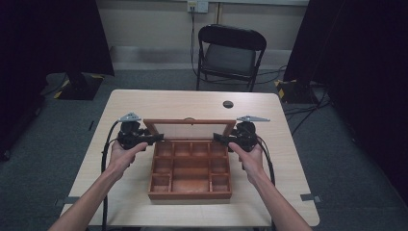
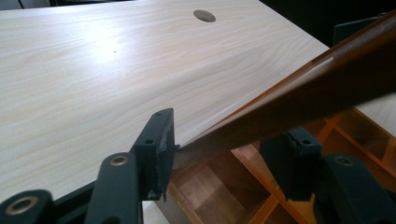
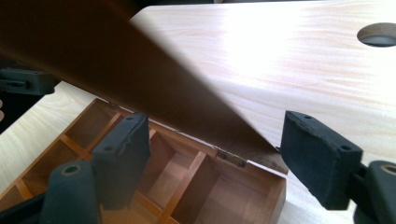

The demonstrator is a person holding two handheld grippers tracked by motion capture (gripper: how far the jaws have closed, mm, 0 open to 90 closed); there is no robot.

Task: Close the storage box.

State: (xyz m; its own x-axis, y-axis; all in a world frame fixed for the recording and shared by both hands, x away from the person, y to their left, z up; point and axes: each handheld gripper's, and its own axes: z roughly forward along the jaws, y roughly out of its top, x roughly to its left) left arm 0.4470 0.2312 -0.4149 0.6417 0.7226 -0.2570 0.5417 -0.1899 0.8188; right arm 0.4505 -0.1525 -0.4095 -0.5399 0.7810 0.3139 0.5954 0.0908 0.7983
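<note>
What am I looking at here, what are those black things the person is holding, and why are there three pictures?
There is no robot here. A person holds two hand tools, each a gripper with two black jaws. The high view looks down from above: the left gripper and the right gripper reach in from either side of a wooden box on a pale wooden table. The box is divided into small empty compartments, and its lid, a wooden frame with a clear pane, stands raised at the back.

The other two pictures come from cameras riding on the grippers, looking along their jaws. In each, the open jaws sit either side of a side edge of the lid without clamping it.

A black folding chair stands beyond the table.
</note>
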